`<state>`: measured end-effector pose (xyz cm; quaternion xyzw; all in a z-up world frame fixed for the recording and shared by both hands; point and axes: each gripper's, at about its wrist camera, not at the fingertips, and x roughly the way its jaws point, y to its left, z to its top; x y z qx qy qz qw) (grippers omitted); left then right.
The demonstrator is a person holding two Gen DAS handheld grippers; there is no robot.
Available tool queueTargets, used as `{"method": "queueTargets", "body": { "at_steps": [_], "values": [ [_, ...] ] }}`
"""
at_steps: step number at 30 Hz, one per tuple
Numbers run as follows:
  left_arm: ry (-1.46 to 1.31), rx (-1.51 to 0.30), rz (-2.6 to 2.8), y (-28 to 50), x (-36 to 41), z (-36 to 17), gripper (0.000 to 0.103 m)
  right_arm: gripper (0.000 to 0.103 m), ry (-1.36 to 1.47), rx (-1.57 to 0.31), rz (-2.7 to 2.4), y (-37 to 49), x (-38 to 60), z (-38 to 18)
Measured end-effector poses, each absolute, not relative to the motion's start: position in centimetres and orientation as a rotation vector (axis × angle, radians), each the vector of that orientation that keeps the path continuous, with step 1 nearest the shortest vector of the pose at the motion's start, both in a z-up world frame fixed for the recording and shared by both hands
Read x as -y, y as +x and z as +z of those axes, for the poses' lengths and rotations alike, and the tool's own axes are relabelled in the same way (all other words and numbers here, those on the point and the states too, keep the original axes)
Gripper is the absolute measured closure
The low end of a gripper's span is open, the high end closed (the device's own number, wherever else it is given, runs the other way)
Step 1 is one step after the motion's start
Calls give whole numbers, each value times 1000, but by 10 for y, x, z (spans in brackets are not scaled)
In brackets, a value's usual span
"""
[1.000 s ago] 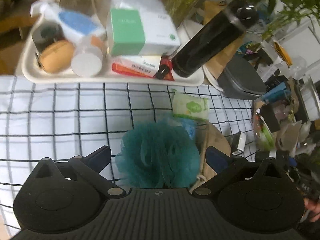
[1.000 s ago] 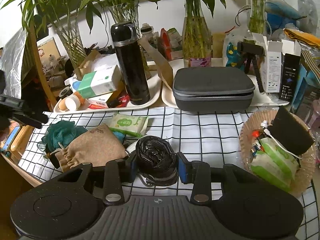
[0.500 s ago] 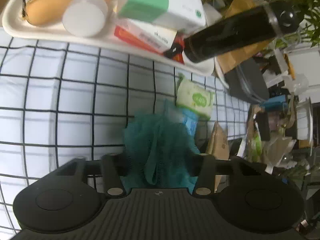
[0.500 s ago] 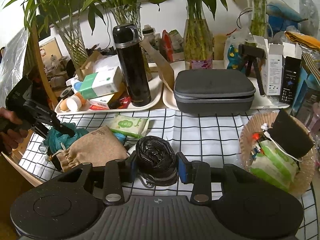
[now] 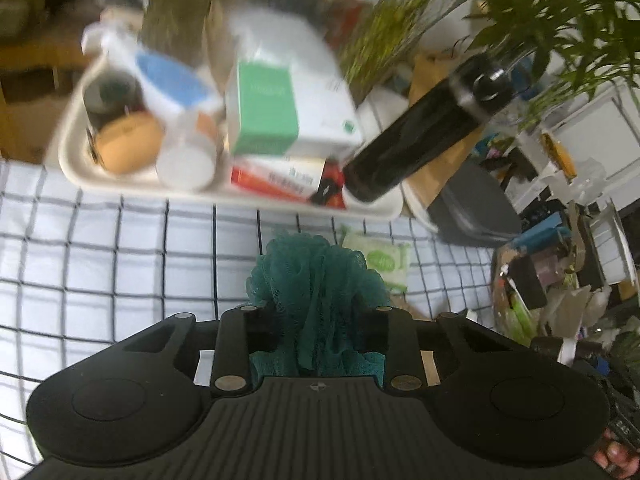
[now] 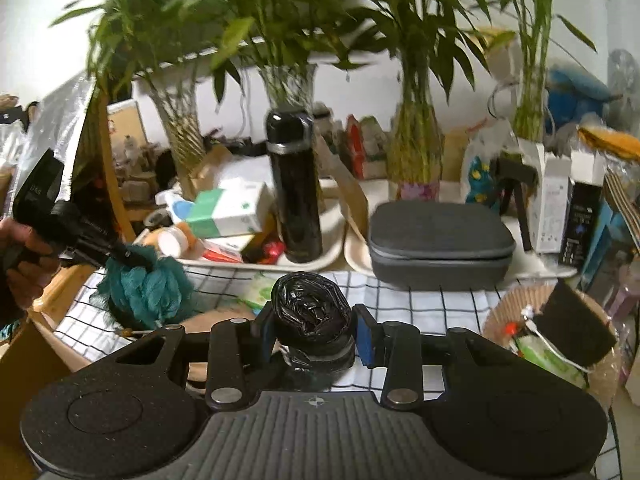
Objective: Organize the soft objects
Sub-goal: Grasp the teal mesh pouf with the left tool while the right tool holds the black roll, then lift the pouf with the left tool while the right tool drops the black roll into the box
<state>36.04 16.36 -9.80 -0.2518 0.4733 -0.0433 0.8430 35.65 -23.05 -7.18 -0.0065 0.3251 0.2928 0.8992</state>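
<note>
Left wrist view, nearest first: your left gripper point(image 5: 316, 330), jaws closing on the teal mesh bath pouf point(image 5: 316, 280), which bulges between and above the fingers and is squeezed by them. Beyond it: white cloth with a black grid point(image 5: 100, 264); a green wipes packet point(image 5: 380, 258) just behind the pouf; then a cream tray point(image 5: 248, 200) carrying a green-and-white box point(image 5: 280, 112), a red-and-white box point(image 5: 280, 178), a white-capped jar point(image 5: 185, 162) and a black flask point(image 5: 420, 136). This frame is motion-blurred.

Right wrist view, nearest first: your right gripper point(image 6: 316, 334), jaws part-way in, blue pads pinching a roll of black plastic bags point(image 6: 312, 312) from both sides. Left of it, the pouf point(image 6: 148, 288) hangs from the left gripper point(image 6: 132, 258) above the cloth's near-left corner, your hand point(image 6: 24, 256) behind it. To the right, a woven basket point(image 6: 516, 300) with a black sponge point(image 6: 576, 328). Farther back: the flask point(image 6: 296, 196) upright on the tray, a grey zip case point(image 6: 436, 240) on a second tray beside it, then glass vases of bamboo point(image 6: 412, 152).
</note>
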Motion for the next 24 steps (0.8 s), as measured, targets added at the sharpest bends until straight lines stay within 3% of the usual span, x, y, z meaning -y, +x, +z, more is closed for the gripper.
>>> {"method": "queueTargets", "body": {
  "at_steps": [24],
  "values": [
    [-332, -697, -185, 247, -116, 44, 73, 61, -104, -656, 832, 264, 214, 3]
  ]
}}
